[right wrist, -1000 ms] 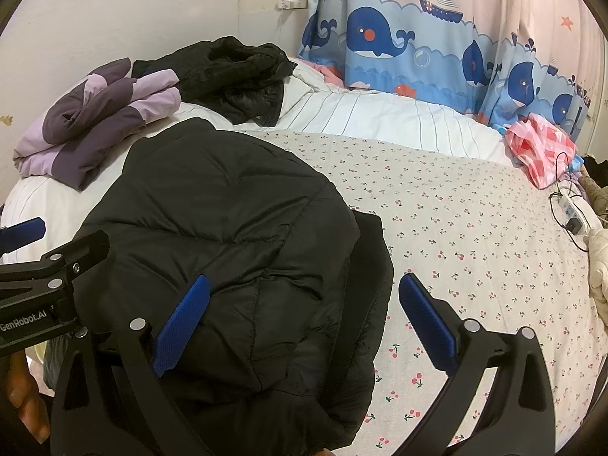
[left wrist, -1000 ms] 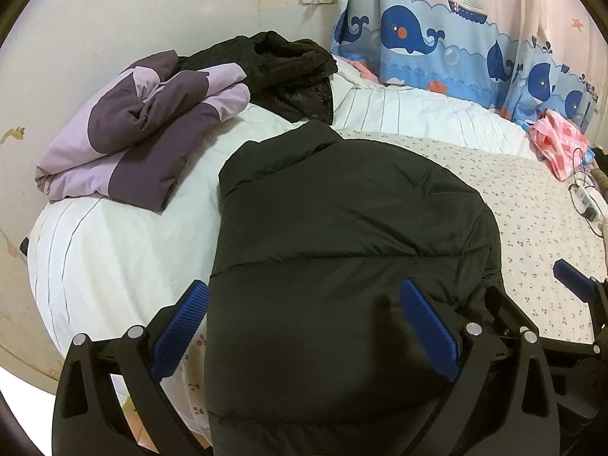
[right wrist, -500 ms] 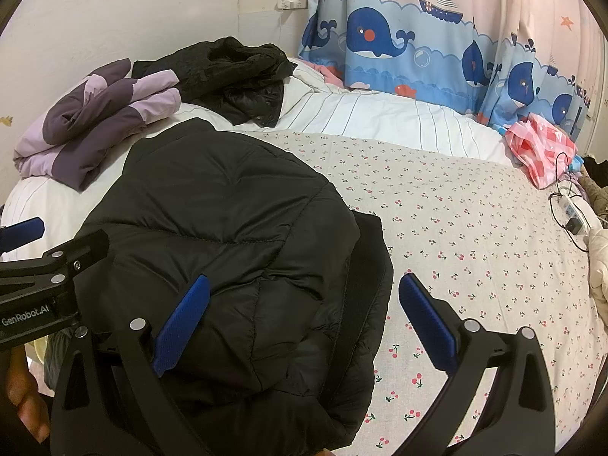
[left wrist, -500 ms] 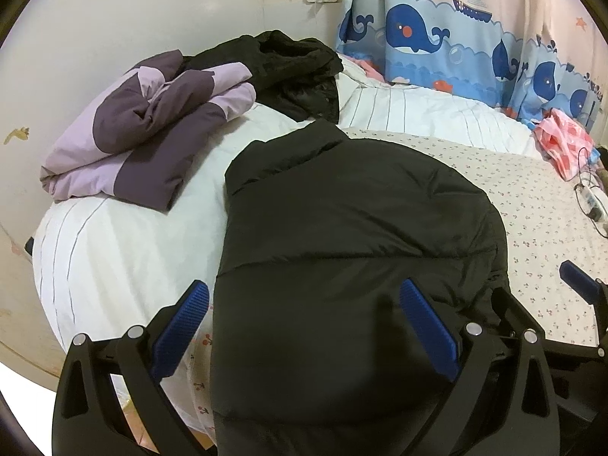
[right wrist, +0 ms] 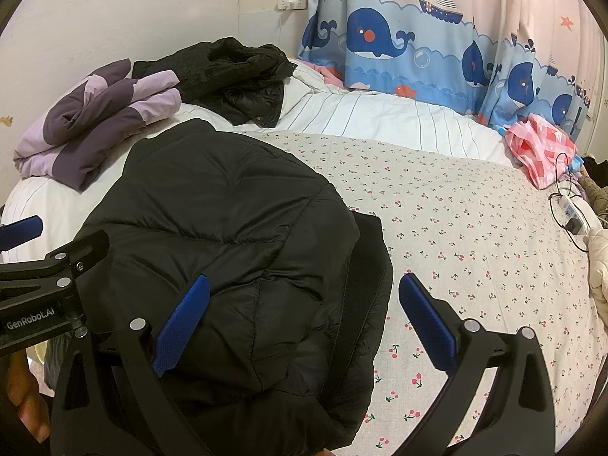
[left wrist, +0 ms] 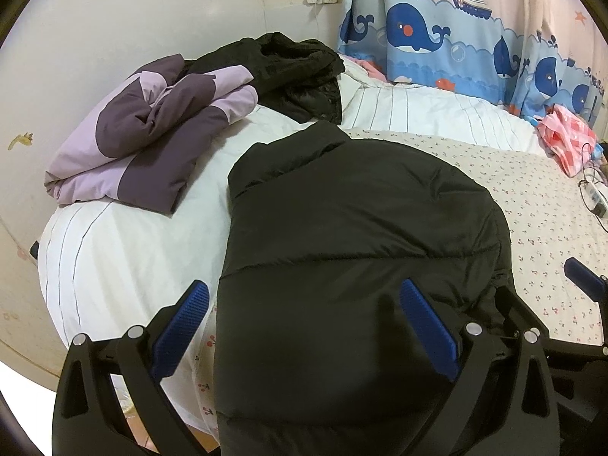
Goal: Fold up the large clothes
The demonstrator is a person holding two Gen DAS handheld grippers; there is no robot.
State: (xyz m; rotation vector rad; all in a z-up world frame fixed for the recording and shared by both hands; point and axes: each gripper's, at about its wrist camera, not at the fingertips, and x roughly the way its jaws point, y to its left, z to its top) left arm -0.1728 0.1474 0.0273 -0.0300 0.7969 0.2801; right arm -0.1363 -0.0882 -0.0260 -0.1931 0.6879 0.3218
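A black puffer jacket [left wrist: 353, 250] lies on the bed with its sides folded in, collar toward the pillows; it also shows in the right wrist view [right wrist: 228, 250]. My left gripper [left wrist: 304, 326] is open above the jacket's near left part, holding nothing. My right gripper [right wrist: 304, 319] is open above the jacket's near right edge, holding nothing. The left gripper's body shows at the left edge of the right wrist view [right wrist: 45, 292].
A folded purple and lilac jacket [left wrist: 152, 144] and a crumpled black garment [left wrist: 296, 72] lie by the headboard. A pink checked cloth [right wrist: 539, 148] and a power strip [right wrist: 573, 216] sit at the bed's right. Floral sheet [right wrist: 475, 243] spreads to the right. Whale curtain [right wrist: 418, 45] hangs behind.
The left gripper has drawn back slightly and shifted its view left. The right gripper and the jacket have barely moved. Both grippers stay open.
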